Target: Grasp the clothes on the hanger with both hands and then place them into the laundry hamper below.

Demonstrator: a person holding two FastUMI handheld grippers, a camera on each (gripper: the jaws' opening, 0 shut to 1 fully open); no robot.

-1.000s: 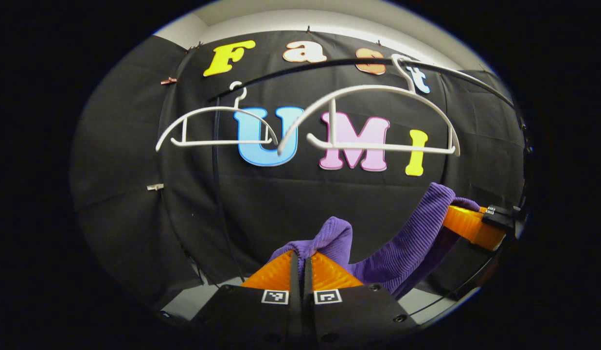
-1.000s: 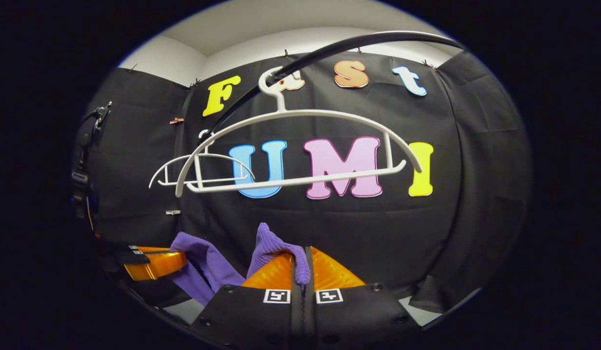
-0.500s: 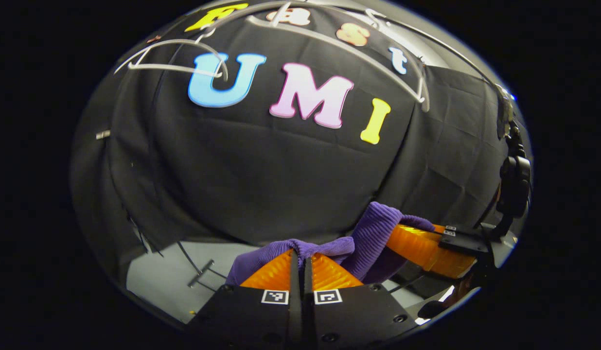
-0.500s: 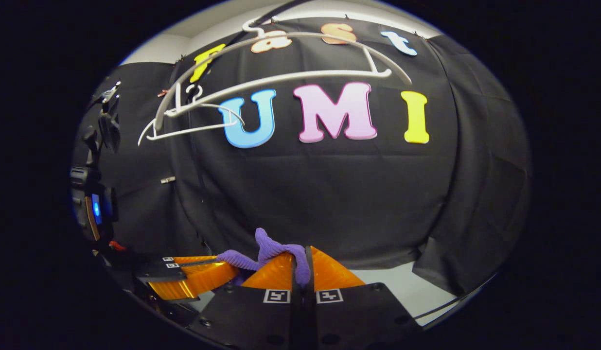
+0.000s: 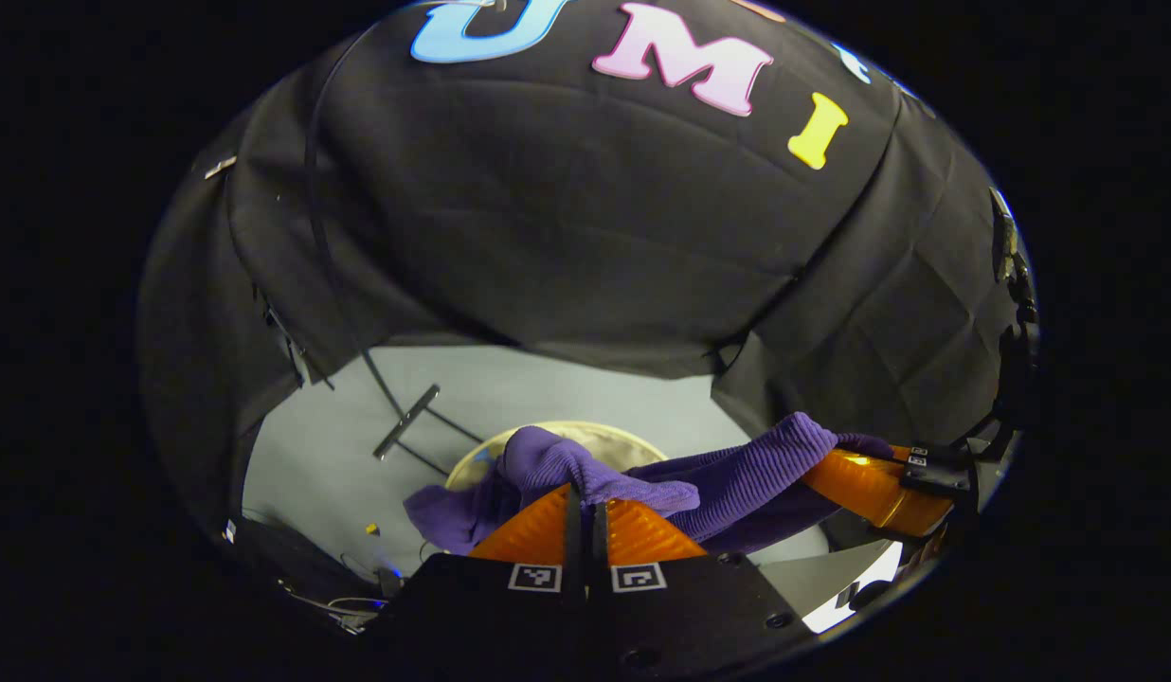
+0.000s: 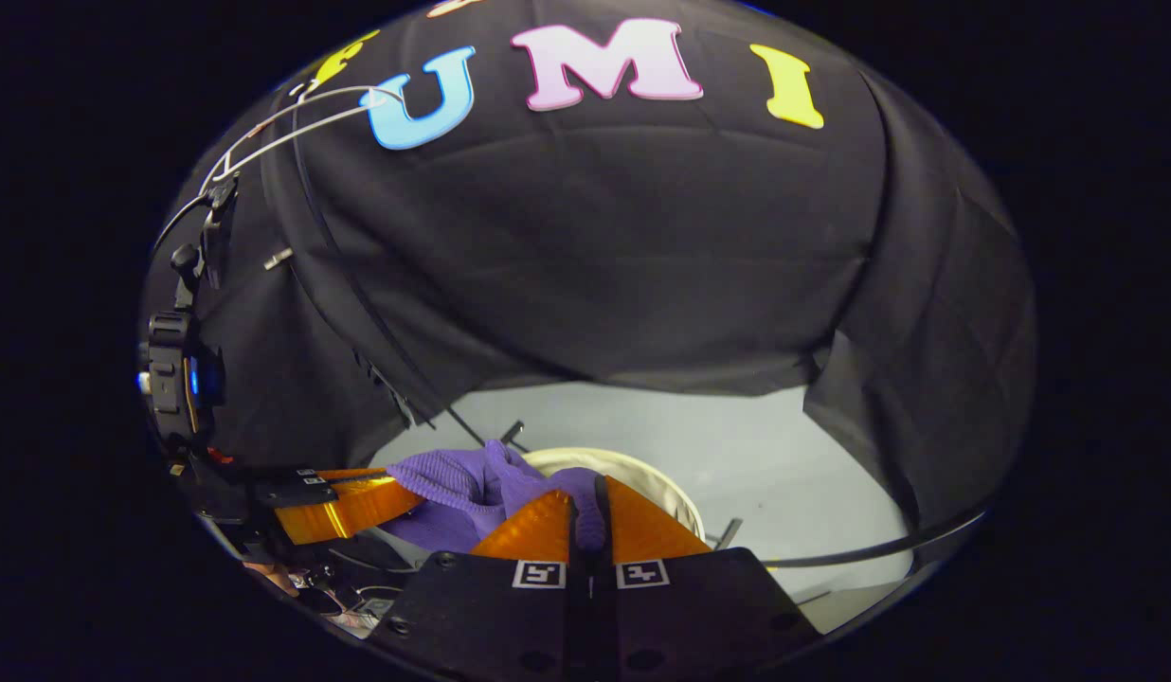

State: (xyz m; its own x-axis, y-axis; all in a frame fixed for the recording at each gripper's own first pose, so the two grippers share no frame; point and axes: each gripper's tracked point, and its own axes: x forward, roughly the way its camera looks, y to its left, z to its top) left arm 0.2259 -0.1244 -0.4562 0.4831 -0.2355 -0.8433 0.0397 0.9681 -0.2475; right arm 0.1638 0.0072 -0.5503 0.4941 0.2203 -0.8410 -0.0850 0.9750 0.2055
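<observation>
**Purple garment pinched by both grippers above the hamper**

In the left gripper view, the left gripper sits at the bottom centre of the frame with its two fingers pressed together on a fold of the purple ribbed garment. The cloth bunches over the fingertips, droops to the lower left, and stretches to the right, where the right gripper grips its other end at the lower right of the frame. Just behind the cloth, at lower centre, the pale rim of the round laundry hamper curves on the grey floor.

In the right gripper view, the right gripper is at the bottom centre, its fingers closed on a strip of the garment that runs between them. The bulk of the cloth lies to the lower left, reaching the left gripper, which enters from the lower left edge. The hamper shows as a cream rim directly beyond the fingers, with the garment hanging over its left part.

White hangers show thinly at the upper left.

The only markings on the grippers are small black-and-white square tags; they carry no readable writing.
</observation>
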